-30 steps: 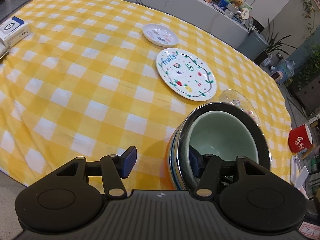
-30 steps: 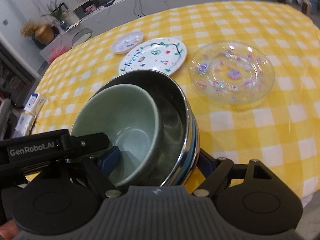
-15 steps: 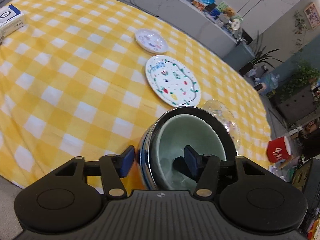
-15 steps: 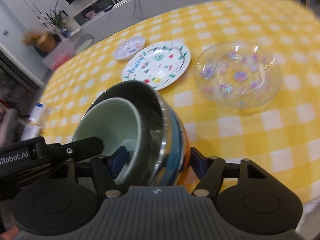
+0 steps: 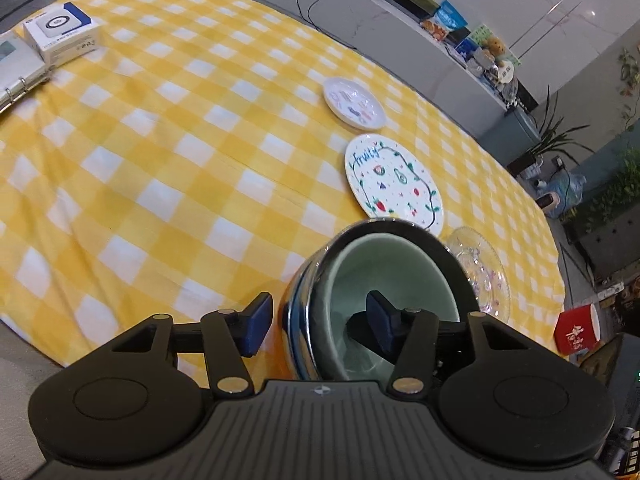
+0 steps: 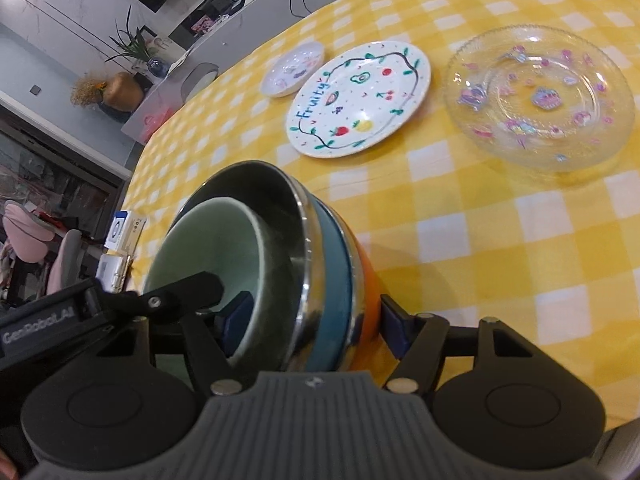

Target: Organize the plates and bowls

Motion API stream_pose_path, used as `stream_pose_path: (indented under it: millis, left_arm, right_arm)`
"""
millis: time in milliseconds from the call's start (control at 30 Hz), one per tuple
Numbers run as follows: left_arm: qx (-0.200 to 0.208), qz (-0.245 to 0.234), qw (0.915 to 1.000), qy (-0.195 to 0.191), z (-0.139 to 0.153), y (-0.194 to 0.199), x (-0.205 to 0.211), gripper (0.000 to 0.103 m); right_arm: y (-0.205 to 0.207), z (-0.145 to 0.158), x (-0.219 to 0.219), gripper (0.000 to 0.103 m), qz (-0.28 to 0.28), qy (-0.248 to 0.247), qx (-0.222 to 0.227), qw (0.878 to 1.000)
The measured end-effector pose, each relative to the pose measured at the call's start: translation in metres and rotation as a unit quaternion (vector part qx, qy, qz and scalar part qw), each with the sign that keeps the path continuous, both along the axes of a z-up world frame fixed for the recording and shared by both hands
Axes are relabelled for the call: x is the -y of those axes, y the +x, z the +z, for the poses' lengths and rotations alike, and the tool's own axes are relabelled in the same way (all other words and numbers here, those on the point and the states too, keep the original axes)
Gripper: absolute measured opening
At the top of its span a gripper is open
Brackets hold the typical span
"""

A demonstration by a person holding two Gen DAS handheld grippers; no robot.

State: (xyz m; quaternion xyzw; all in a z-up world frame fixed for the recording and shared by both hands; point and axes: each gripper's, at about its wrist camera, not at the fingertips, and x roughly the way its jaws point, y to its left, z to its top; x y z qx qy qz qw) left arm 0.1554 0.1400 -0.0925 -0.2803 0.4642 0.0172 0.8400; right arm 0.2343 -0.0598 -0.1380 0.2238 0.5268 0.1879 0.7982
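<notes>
Left wrist view: the left gripper (image 5: 318, 326) sits at the bottom centre of the frame, its jaws spread wide and straddling the near wall of a nested stack of bowls (image 5: 380, 276). One blue pad is outside the stack at lower centre-left, seemingly short of the wall; the other is inside the pale green bowl (image 5: 396, 268), the innermost. Whether either pad touches the bowls cannot be told. The green bowl sits in a dark steel bowl (image 5: 436, 240), and the stack is tilted toward the camera. Above it on the yellow checked tablecloth (image 5: 180, 152) lie the "Fruity" plate (image 5: 394, 180), a small white plate (image 5: 354, 103) farther up, and a clear glass plate (image 5: 486, 276) at right, partly hidden by the stack. A white box (image 5: 60, 34) lies at upper left; a red mug (image 5: 576, 330) stands at the right edge.

Right wrist view: the right gripper (image 6: 316, 326), bottom centre, is also wide open across the stack's wall, one pad inside the green bowl (image 6: 212, 248), one just beside the orange bowl (image 6: 366, 280) outermost. A blue bowl (image 6: 336, 256) sits between orange and steel bowl (image 6: 276, 196). The left gripper's finger (image 6: 180, 294) reaches into the green bowl from the left. The "Fruity" plate (image 6: 360, 98) lies at upper centre, the small plate (image 6: 292, 68) beyond, the glass plate (image 6: 540, 98) at upper right.
</notes>
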Motion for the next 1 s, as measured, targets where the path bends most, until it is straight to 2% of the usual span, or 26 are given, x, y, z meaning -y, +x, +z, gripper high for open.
stream_pose_path:
  millis: [100,267,333,467,533,667,733,867,1000]
  left_arm:
    - [0.023,-0.002,0.9995,0.02,0.013,-0.004,0.001,0.061]
    - [0.03,0.004,0.9958,0.086,0.028,-0.006,0.012,0.062]
    - [0.032,0.022,0.9936,0.106,0.033,-0.007,0.015,0.062]
    - [0.042,0.042,0.9884,0.14,0.046,-0.01,0.019,0.062]
    - [0.046,0.046,0.9872,0.145,0.054,-0.012,0.023,0.062]
    - [0.06,0.056,0.9887,0.125,0.067,-0.019,0.03,0.062]
    - [0.067,0.057,0.9872,0.132,0.075,-0.021,0.038,0.062]
    - [0.09,0.025,0.9795,0.178,0.089,-0.024,0.064,0.062]
    - [0.103,0.01,0.9808,0.166,0.098,-0.025,0.086,0.062]
  right_arm:
    - [0.002,-0.001,-0.004,0.074,0.013,-0.007,-0.001,1.0]
    - [0.002,0.001,0.004,0.079,0.023,0.011,-0.015,1.0]
    - [0.001,0.005,0.009,0.088,0.021,0.02,-0.011,1.0]
    - [0.001,0.019,0.023,0.093,0.016,0.024,0.003,1.0]
    - [-0.001,0.027,0.031,0.095,0.012,0.028,0.012,0.999]
    - [-0.004,0.044,0.05,0.096,0.006,0.023,0.036,0.999]
    - [-0.004,0.052,0.061,0.096,0.0,0.016,0.05,0.999]
    - [0.001,0.059,0.091,0.096,-0.025,0.028,0.057,0.998]
    - [0.007,0.062,0.125,0.096,-0.06,0.049,0.057,0.995]
